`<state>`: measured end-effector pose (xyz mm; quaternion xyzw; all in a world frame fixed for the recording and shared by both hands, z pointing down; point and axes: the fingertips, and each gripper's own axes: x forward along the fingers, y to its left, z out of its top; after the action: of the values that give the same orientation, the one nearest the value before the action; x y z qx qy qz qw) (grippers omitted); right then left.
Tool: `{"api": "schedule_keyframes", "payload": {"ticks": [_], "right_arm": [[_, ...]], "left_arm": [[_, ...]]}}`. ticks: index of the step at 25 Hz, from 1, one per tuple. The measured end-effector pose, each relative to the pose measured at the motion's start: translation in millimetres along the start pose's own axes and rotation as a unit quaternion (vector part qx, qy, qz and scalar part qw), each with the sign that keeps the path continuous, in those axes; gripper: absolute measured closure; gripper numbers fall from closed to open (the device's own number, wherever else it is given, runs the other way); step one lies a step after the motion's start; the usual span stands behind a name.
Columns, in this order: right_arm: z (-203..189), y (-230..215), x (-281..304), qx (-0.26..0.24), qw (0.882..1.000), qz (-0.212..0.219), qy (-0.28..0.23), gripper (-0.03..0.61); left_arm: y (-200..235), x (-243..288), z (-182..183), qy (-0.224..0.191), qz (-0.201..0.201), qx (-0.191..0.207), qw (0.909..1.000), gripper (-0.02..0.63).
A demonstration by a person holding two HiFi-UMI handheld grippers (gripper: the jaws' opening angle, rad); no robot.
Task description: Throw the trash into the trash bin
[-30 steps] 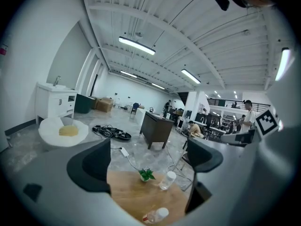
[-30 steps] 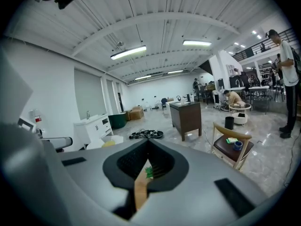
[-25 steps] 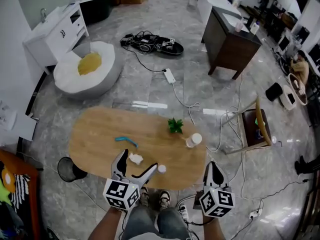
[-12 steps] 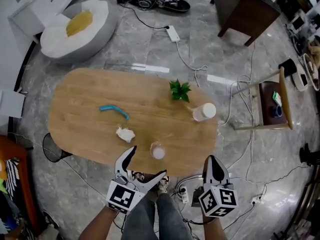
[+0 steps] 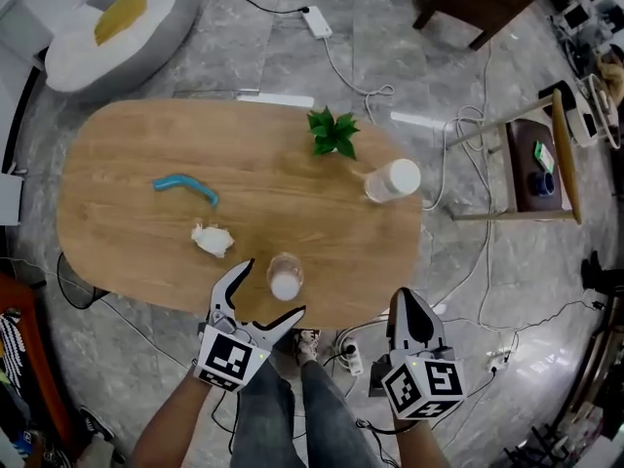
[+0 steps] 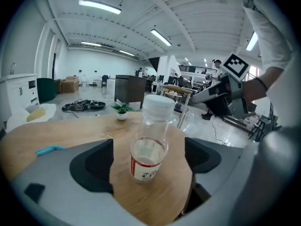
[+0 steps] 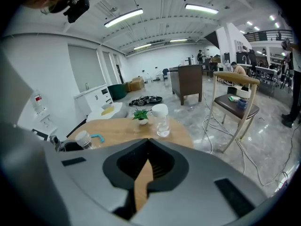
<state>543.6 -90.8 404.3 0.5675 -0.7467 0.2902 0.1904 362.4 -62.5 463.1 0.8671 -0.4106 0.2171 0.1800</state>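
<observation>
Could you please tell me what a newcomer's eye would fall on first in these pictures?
The oval wooden table fills the middle of the head view, with a clear white-capped bottle near its front edge. The left hand-held gripper frames that bottle, its jaws wide and not touching it, having just closed slightly.

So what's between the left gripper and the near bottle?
Only bare tabletop. In the left gripper view the bottle stands untouched between the left gripper's open jaws, which have just been closing.

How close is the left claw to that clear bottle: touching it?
Apart. In the left gripper view the bottle stands between the left gripper's jaws, which have just been closing, with bare table either side.
</observation>
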Motion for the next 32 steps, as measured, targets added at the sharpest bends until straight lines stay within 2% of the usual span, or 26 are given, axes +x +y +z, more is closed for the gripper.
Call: {"api": "schedule_keyframes", "payload": {"ticks": [5, 7, 12, 15, 22, 25, 32], "right_arm": [[-9.6, -6.2, -0.1, 0.003, 1.000, -0.004, 0.011, 0.577], [-13.7, -8.1, -0.6, 0.008, 1.000, -0.007, 0.014, 0.577], [-22.9, -10.6, -1.2, 0.018, 1.000, -0.012, 0.021, 0.577], [-25.6, -11.7, -1.0, 0.021, 0.999, -0.016, 0.023, 0.577], [-22.6, -7.4, 1.8, 0.022, 0.999, -0.014, 0.019, 0.577], [-18.2, -4.7, 2.2, 0.018, 1.000, -0.011, 0.016, 0.577], [-8.8, 4.8, 3.0, 0.008, 1.000, -0.001, 0.011, 0.577]], "left_arm": [[-2.3, 13.9, -9.8, 0.008, -0.007, 0.009, 0.9999, 0.164], [-2.6, 18.4, -12.0, 0.008, -0.009, 0.008, 0.9999, 0.205], [-0.3, 24.0, -13.7, 0.007, -0.007, 0.009, 0.9999, 0.248], [-0.9, 25.7, -14.6, 0.009, -0.009, 0.016, 0.9998, 0.307], [0.5, 23.9, -15.2, 0.013, -0.001, 0.026, 0.9996, 0.324], [5.3, 20.6, -10.2, 0.007, 0.008, 0.017, 0.9998, 0.344], [14.8, 9.5, -4.0, -0.008, 0.028, 0.002, 0.9996, 0.347]]}}
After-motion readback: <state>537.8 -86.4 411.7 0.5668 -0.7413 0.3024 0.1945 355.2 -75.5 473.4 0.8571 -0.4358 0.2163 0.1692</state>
